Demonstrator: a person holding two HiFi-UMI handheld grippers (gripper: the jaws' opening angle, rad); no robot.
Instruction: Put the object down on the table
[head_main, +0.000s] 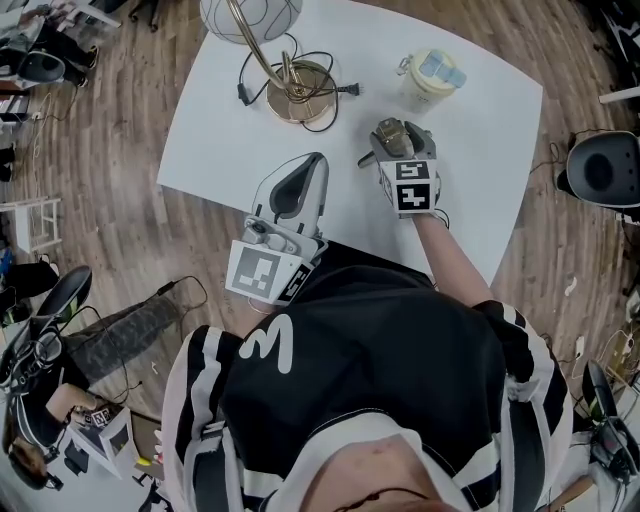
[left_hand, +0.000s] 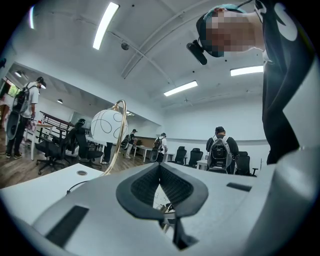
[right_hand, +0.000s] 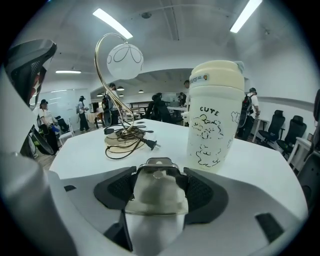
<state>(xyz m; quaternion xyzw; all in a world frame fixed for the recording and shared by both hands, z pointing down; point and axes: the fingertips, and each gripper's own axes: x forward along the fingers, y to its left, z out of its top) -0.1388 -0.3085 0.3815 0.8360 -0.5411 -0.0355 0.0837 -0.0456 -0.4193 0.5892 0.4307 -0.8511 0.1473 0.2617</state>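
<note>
Over the white table (head_main: 480, 180), near its far right part, the right gripper (head_main: 400, 148) holds the object (right_hand: 156, 195), a small pale item with a metal frame, clamped between both pads. Whether its underside already touches the surface cannot be determined from either view.

Hazards, by size of the item involved:

1. Lamp (head_main: 296, 92), far left of the object: brass base, curved stem, globe shade. It stands well apart from the right gripper, so risk is low. A wide leftward swing could reach it.
2. Cup (right_hand: 216, 115), cream with a lid, standing just ahead and slightly right of the clamped object. This is the main obstruction. Forward travel during release would probably strike it, and a tall narrow body of this kind may tip.
3. Cable and plug (right_hand: 148, 144), looped around the lamp base with the plug lying toward the gripper. Placement on it would leave the object rocking.
4. The object itself: opening the pads while it is above the surface would likely let it drop or roll.

Bare surface lies directly below and on the near side.

The left gripper (head_main: 308, 172) sits at the near table edge, tilted upward, pads together on nothing, clear of the work
</note>
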